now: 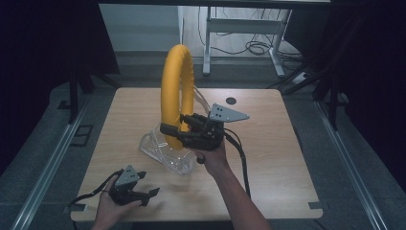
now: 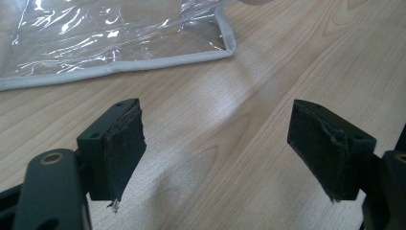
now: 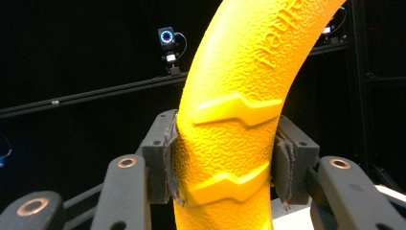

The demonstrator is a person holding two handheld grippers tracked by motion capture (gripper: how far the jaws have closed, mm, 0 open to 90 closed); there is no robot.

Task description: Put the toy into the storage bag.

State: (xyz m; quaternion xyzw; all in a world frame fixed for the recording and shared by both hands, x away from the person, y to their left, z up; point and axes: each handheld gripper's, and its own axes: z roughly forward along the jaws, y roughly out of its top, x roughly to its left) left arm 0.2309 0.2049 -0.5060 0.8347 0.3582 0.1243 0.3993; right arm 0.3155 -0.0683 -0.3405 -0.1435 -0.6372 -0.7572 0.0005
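Observation:
A large yellow ring point(image 1: 173, 91) stands upright above the middle of the wooden table point(image 1: 268, 158). My right gripper point(image 1: 173, 134) is shut on the ring's lower part; in the right gripper view the textured yellow ring point(image 3: 234, 96) is squeezed between both pads point(image 3: 168, 163). A clear plastic bag point(image 1: 165, 153) with a grey hem lies crumpled under the ring. My left gripper point(image 1: 151, 194) rests low near the table's front left, open, with nothing between its fingers point(image 2: 122, 143). The bag's corner point(image 2: 119, 38) lies just ahead of it.
A small dark round spot point(image 1: 231, 100) marks the table's far side. Desk legs and cables point(image 1: 253, 45) stand on the floor beyond the table. Bare wood stretches to the right of my right forearm point(image 1: 239, 196).

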